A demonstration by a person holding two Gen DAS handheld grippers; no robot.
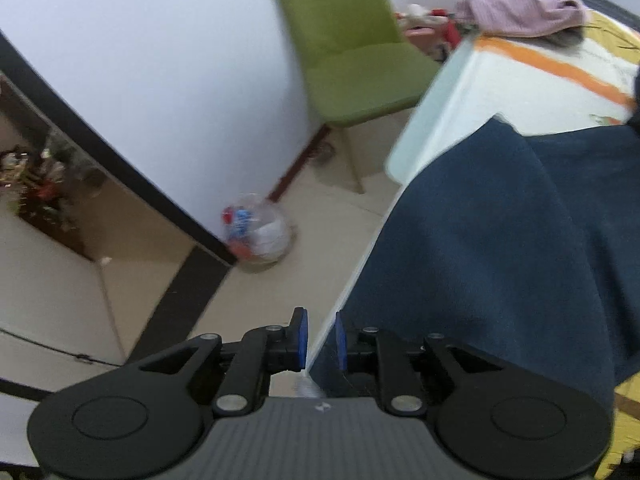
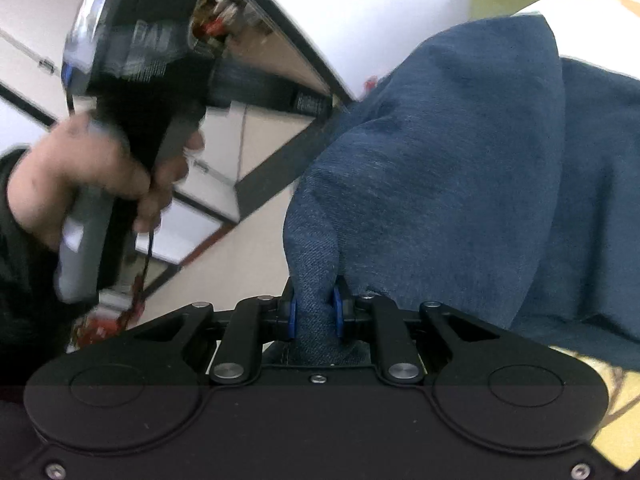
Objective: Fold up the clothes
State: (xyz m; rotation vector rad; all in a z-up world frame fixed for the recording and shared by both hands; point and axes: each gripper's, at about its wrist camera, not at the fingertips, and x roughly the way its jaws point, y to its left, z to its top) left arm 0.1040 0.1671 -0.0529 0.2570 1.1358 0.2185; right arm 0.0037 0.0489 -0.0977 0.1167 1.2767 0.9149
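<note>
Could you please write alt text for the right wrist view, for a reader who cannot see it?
The right gripper pinches a bunched fold of dark blue garment, which drapes up and to the right. At left, a hand holds the other gripper's handle, blurred, above a pale tiled floor.

white table [image 1: 452, 96]: navy garment [image 1: 500, 240] draped (over edge), pink garment [image 1: 520, 0] heaped.

A green chair [image 1: 348, 48] stands near what looks like a full bin [image 1: 258, 236].
</note>
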